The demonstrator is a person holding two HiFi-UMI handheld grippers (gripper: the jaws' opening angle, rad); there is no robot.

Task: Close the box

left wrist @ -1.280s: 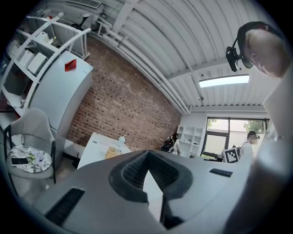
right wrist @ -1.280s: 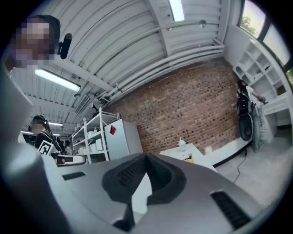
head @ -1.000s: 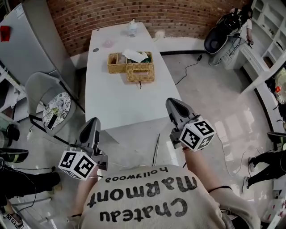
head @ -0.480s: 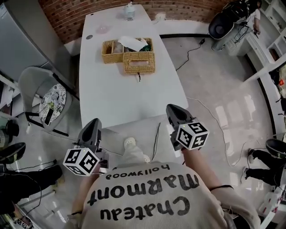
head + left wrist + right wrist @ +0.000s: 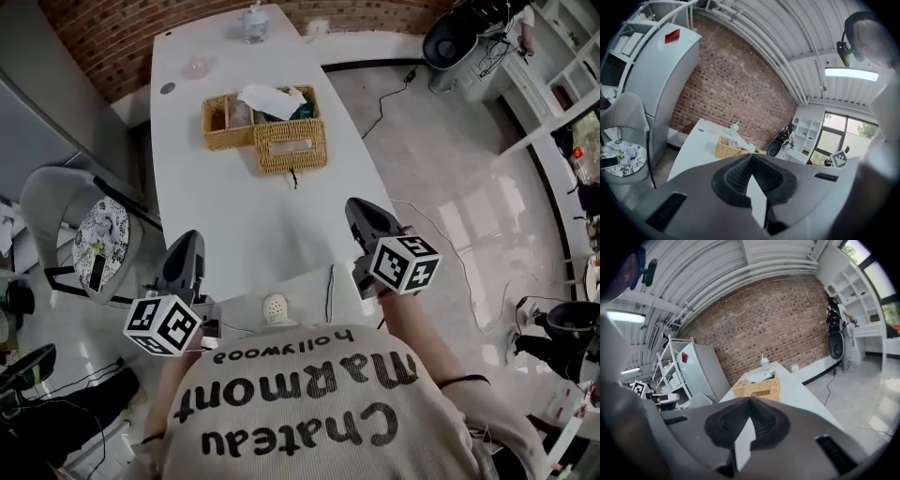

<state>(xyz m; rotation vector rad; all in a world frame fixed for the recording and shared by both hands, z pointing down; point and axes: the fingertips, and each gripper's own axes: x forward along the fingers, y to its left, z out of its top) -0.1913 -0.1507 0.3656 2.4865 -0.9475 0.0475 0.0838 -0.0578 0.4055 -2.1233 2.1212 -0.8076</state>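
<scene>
A wicker box [image 5: 265, 129] stands on the far half of the white table [image 5: 234, 220]. Its front half carries a slotted wicker lid [image 5: 291, 145], and white paper [image 5: 267, 97] sticks out of the open back half. The box [image 5: 727, 148] shows small and far off in the left gripper view, and the box [image 5: 760, 385] is equally distant in the right gripper view. My left gripper [image 5: 186, 246] hovers at the table's near left corner, shut and empty. My right gripper [image 5: 361, 212] hangs over the near right edge, also shut with nothing in it.
A clear bottle [image 5: 253, 21] and a small pink dish [image 5: 195, 67] sit at the table's far end. A grey chair [image 5: 80, 220] stands left of the table, beside a grey refrigerator [image 5: 656, 79]. A cable [image 5: 330, 292] lies on the floor by the near edge.
The table and box have slid lower and left in the head view. Both grippers now reach the table's near edge. Their jaws stay shut.
</scene>
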